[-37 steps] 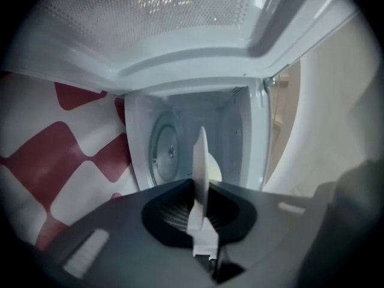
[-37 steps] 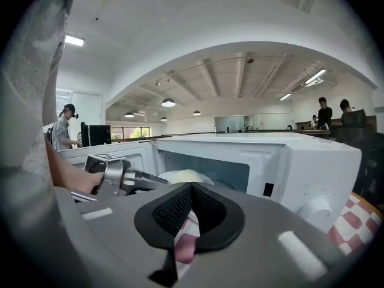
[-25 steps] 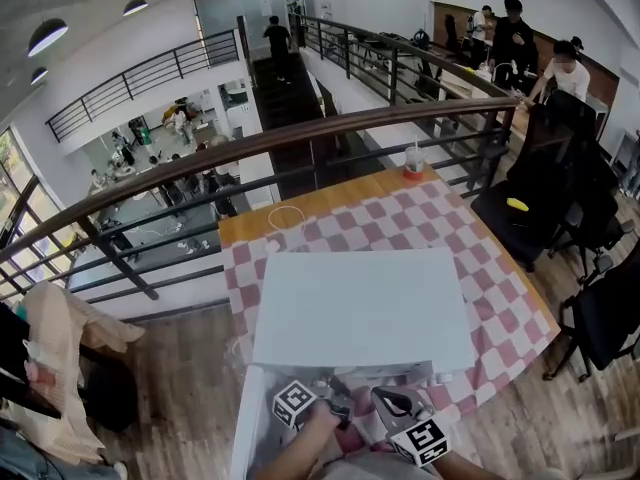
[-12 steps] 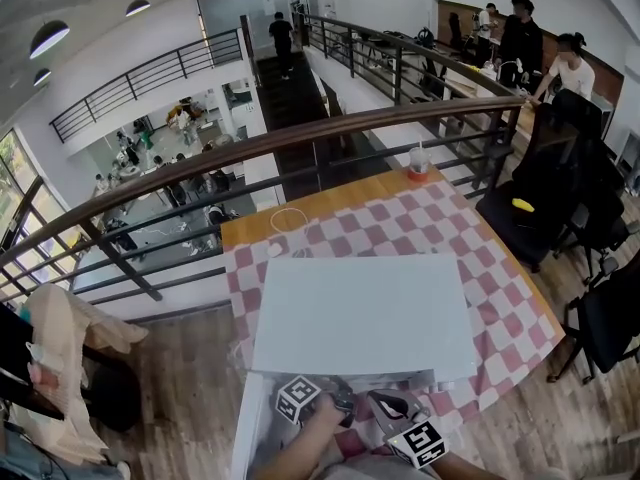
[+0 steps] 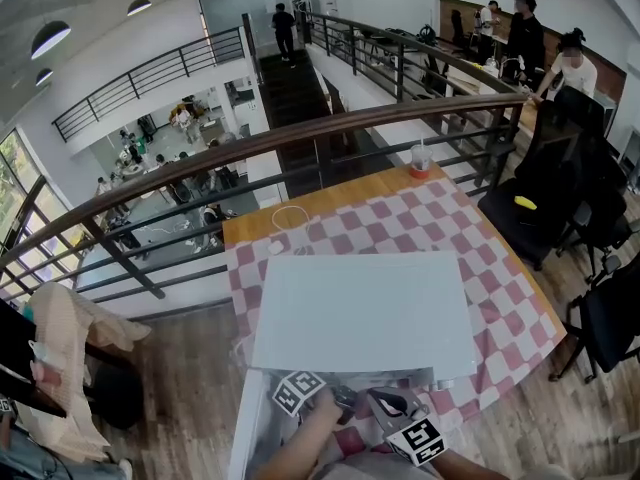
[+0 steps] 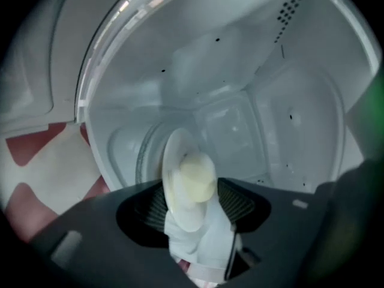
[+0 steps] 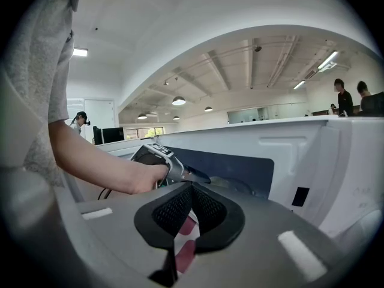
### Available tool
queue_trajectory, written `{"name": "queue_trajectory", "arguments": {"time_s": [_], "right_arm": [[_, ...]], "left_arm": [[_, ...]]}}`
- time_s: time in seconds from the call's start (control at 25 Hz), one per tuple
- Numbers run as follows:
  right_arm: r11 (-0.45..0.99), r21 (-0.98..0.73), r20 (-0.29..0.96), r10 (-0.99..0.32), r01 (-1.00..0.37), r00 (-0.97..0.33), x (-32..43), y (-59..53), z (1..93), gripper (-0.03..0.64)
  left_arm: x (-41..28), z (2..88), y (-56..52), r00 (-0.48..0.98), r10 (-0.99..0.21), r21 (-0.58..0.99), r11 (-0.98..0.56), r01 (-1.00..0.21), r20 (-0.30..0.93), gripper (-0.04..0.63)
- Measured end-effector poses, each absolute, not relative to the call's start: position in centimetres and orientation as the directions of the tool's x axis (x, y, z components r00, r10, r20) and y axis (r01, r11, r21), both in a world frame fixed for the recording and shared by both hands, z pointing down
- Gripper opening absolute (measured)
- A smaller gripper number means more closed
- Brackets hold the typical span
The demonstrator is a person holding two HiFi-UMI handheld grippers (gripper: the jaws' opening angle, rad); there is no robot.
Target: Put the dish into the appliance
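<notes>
a: where's the dish (image 6: pixel 183 188)?
b: between the pads of the left claw (image 6: pixel 197 204). it stands tilted on edge at the mouth of the microwave (image 5: pixel 360 313), with the white cavity right behind it. a pale yellowish lump (image 6: pixel 198 174) sits on its face.
a: is the claw pinching it?
b: no, its jaws have just been opening and now stand spread. the dish is close against one pad, with a gap to the other. i can't tell whether it rests on the cavity floor.
a: and the right claw (image 7: pixel 191 191)?
b: pressed together at the tips, with nothing in it, just outside the open door (image 7: pixel 240 164). only red-and-white checked cloth (image 5: pixel 500 303) shows through the gap lower down.
a: and the microwave itself?
b: it's white and sits on that cloth on the wooden counter (image 5: pixel 330 198). the door is swung toward the person, whose bare arm (image 7: pixel 102 167) reaches in with the left claw.
</notes>
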State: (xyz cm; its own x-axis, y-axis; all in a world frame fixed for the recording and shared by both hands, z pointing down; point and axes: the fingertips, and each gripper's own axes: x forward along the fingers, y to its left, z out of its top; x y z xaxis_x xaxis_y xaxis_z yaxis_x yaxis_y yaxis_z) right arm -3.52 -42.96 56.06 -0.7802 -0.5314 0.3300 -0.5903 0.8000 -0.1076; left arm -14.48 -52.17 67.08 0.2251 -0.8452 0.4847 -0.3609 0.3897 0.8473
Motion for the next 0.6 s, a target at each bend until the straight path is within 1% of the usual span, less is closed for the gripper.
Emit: {"name": "queue_trajectory", "arguments": {"time_s": [0.16,0.24,0.28,0.32,0.4,0.52,0.6], "right_arm": [[0.802,-0.106,0.324,-0.531,-0.588,-0.783,-3.6,-42.7,56.0,-0.005],[0.804,-0.102,0.324,-0.530,-0.586,-0.783,-3.5,-42.6,56.1,-0.005],[0.804,-0.099,0.330,-0.530,-0.586,-0.782,-3.4,-42.6,56.2,-0.003],[0.804,-0.095,0.335,-0.529,-0.587,-0.780,-3.4,-42.5,56.3,-0.005],[0.807,-0.087,0.331,-0.530,-0.584,-0.781,-3.3,-42.4,56.3,-0.005],[0.809,-0.083,0.324,-0.531,-0.583,-0.783,-3.1,-42.2,56.4,-0.003],[0.810,-0.080,0.326,-0.530,-0.581,-0.783,-3.1,-42.0,56.5,-0.003]], "left_arm": [[-13.8,66.4,-52.2,0.279,-0.839,0.839,0.322,-0.439,0.468,0.287],[-13.1,66.1,-52.3,0.320,-0.830,0.816,0.247,-0.522,0.456,0.315],[-12.8,66.0,-52.3,0.341,-0.823,0.794,0.201,-0.573,0.454,0.316],[-12.6,66.0,-52.3,0.361,-0.813,0.766,0.155,-0.624,0.458,0.321],[-12.2,66.1,-52.0,0.384,-0.788,0.696,0.077,-0.714,0.481,0.353],[-11.8,66.6,-51.4,0.377,-0.751,0.560,-0.012,-0.829,0.543,0.377],[-11.4,67.0,-51.0,0.360,-0.720,0.462,-0.062,-0.885,0.593,0.394]]}}
